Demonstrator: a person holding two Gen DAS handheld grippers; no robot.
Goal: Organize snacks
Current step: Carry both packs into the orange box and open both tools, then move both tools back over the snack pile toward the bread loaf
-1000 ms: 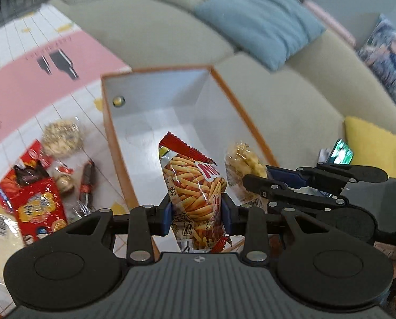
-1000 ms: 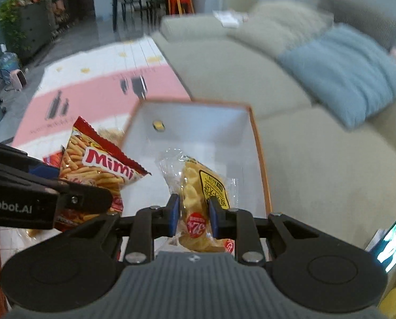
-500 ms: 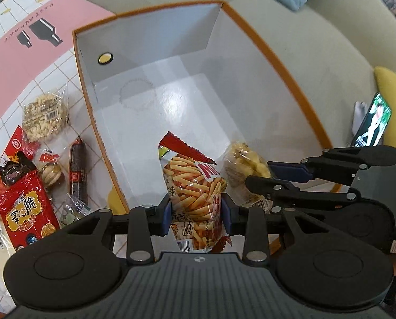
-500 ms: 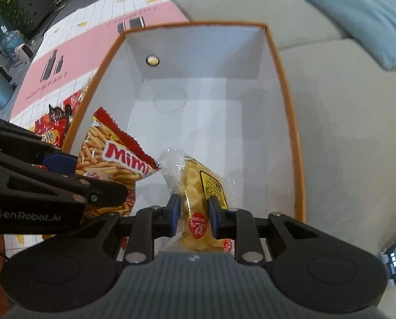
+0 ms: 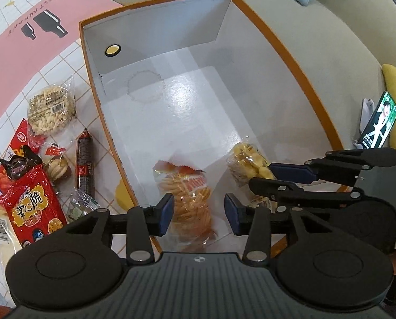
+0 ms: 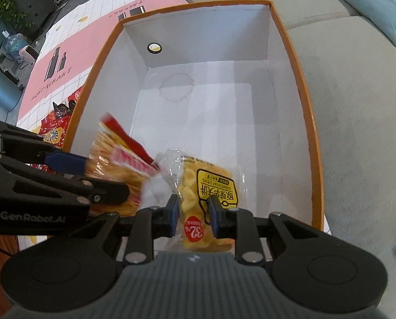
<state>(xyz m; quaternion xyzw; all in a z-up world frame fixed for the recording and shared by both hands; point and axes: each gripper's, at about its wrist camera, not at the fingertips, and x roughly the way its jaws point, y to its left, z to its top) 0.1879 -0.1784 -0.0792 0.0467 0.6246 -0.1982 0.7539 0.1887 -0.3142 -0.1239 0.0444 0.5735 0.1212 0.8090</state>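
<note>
Two snack packets lie in the box (image 5: 301, 66); five more (image 5: 50, 109) sit left of it.

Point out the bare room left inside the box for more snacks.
The orange-rimmed white cardboard box has bare floor across its far half, below the wall with the round hole. The near end is crowded: red fries bag, clear yellow puffs packet, both grippers.

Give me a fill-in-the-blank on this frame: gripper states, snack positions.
1. The left hand-held gripper stands ____, with the blurred Mimi stick bag loose between its fingers.
2. The right hand-held gripper is shut on the ____ puff bag.
3. Both bags are over the white inside of the ____-rimmed box.
4. The dark sausage stick lies ____ the box.

Missing words: open; yellow; orange; outside
</note>
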